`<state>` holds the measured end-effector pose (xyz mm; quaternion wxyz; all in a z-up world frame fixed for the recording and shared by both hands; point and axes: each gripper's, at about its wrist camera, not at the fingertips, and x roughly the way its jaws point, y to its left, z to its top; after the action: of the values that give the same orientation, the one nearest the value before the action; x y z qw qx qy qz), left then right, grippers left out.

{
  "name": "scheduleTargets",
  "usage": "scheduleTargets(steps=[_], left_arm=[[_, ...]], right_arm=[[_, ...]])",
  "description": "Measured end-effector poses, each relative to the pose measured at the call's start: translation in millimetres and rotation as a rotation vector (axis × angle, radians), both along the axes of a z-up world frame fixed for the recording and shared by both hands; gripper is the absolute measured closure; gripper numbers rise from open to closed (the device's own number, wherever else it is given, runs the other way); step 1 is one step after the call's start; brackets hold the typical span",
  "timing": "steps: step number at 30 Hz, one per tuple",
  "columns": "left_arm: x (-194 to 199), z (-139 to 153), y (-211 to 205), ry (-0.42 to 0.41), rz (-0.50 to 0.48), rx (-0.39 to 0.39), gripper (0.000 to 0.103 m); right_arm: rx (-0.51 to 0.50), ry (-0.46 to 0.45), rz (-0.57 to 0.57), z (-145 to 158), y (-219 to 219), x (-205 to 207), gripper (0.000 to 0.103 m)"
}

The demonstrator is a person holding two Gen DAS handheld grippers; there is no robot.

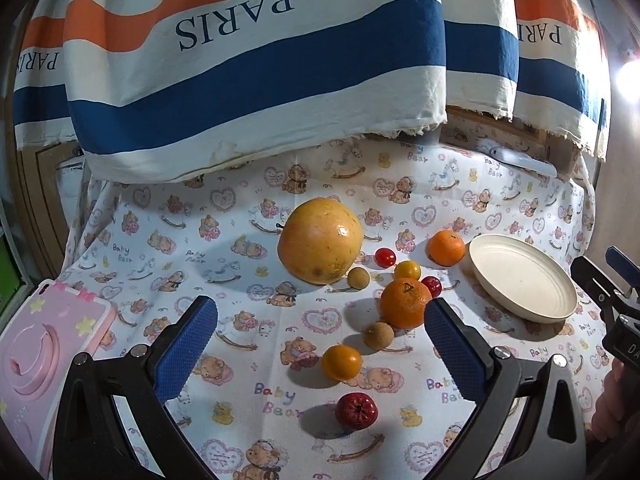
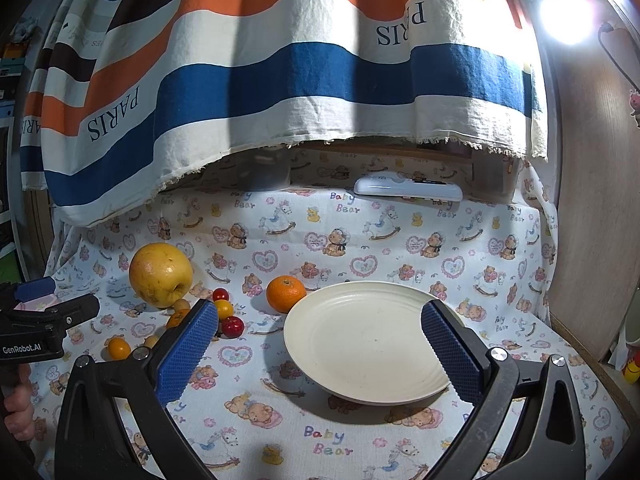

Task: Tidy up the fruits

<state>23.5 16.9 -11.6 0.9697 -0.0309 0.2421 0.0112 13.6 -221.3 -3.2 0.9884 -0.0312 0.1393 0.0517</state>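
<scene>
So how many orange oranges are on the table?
2. One orange sits just left of the plate. The other orange is nearer, close to the left gripper. The smaller yellow-orange balls look like tomatoes, and none seem hidden.

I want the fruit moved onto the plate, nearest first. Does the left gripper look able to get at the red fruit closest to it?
Probably yes: the left gripper is open, and the red fruit lies alone on the cloth just ahead of it.
</scene>
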Motion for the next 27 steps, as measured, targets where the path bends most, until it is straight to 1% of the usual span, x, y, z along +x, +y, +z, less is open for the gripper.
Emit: scheduleTargets(steps=[14, 24, 27], left_arm=[[-3.3, 4.2, 0.7, -0.011, -0.008, 0.0, 0.0], [1.1, 3.6, -1.1, 0.017, -0.014, 0.017, 0.0], [6.8, 0.1, 2.2, 0.051, -0.029, -0.008, 0.0]], right_arm=[[0.0, 0.0, -0.001, 0.1, -0.2, -0.1, 0.001], [0.0, 0.0, 0.0, -0.2, -0.3, -0.2, 0.001], [0.0, -0.001, 0.0, -0.3, -0.4, -0.2, 0.001]])
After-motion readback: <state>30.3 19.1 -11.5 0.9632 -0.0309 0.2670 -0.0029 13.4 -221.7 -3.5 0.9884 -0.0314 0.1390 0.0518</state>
